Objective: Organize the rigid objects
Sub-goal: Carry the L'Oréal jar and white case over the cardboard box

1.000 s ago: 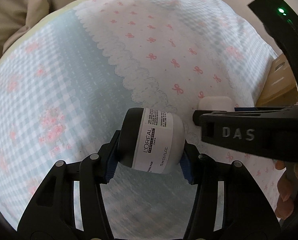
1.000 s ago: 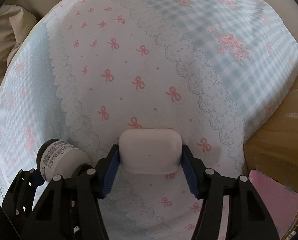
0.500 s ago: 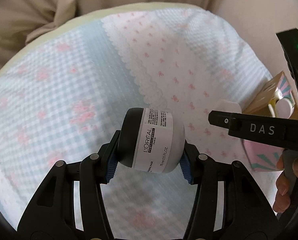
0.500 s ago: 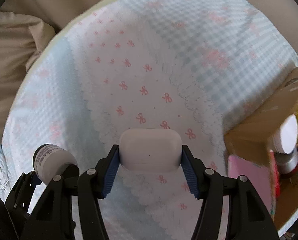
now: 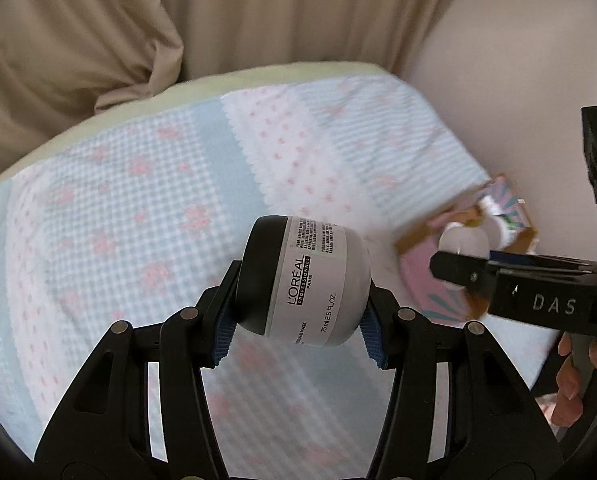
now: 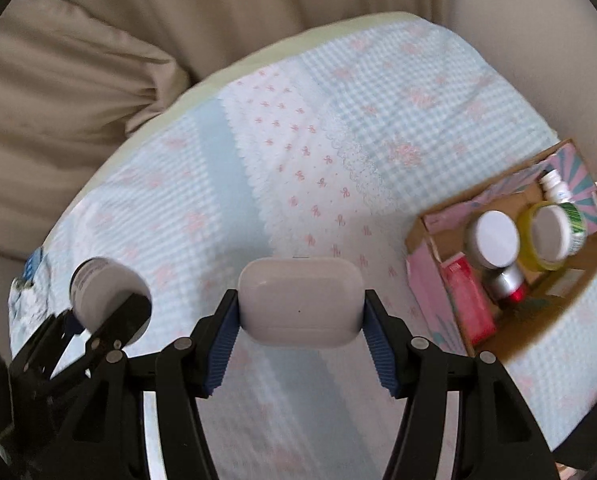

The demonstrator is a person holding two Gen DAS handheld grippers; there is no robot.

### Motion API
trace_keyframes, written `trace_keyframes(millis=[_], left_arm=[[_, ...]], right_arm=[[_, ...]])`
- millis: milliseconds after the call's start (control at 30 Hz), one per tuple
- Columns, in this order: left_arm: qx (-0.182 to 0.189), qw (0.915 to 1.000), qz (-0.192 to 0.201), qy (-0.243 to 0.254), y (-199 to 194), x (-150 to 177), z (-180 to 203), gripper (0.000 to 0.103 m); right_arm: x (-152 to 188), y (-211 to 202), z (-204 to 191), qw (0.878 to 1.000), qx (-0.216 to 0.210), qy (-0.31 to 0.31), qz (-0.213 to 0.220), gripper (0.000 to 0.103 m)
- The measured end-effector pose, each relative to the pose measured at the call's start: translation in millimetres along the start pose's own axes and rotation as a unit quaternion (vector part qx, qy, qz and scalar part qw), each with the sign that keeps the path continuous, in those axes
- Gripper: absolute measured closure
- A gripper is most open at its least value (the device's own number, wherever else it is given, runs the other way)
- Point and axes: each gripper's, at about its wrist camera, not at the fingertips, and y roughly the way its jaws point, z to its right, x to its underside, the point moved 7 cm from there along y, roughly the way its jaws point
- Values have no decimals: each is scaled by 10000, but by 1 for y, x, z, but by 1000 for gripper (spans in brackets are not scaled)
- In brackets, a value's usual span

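**Above the bedspread: two grippers, two loads**

Above the gingham bedspread [image 6: 226, 184], the left gripper [image 5: 298, 316] clamps one L'Oréal mask jar [image 5: 310, 284] sideways, black lid toward 9 o'clock. The right gripper [image 6: 300, 332] pinches one white earbud case [image 6: 300, 300] between its blue pads [image 6: 222, 344]. At 3 o'clock in the right wrist view sits one cardboard box [image 6: 418, 236] holding two white-lidded jars [image 6: 494, 238], one tape roll [image 6: 528, 236], one red carton [image 6: 466, 300], one small bottle [image 6: 554, 184] and one red-based silver container [image 6: 508, 284].

Bed [image 6: 438, 128], patterned cover; open cardboard box [image 6: 570, 272] at edge.
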Motion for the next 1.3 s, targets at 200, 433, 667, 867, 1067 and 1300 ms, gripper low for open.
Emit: trace_keyframes(millis=[200, 433, 667, 867, 1067, 1300], left_arm=[[38, 9997, 117, 189, -55, 11, 50, 54], [221, 9992, 252, 203, -87, 22, 115, 54], [168, 9991, 375, -71, -89, 22, 179, 54], [134, 9988, 342, -327, -62, 13, 233, 54], [140, 9982, 192, -542, -17, 0, 273, 54], [59, 9976, -73, -691, 43, -11, 300, 54]], right_arm=[[34, -69, 9, 9994, -171, -317, -15, 47], [48, -124, 50, 9988, -146, -428, 164, 48], [40, -156, 108, 9978, -176, -571, 290, 47], [19, -168, 163, 9967, -218, -731, 270, 47], [-13, -157, 220, 9970, -212, -729, 146, 47], [-52, -121, 268, 9973, -224, -685, -108, 47]])
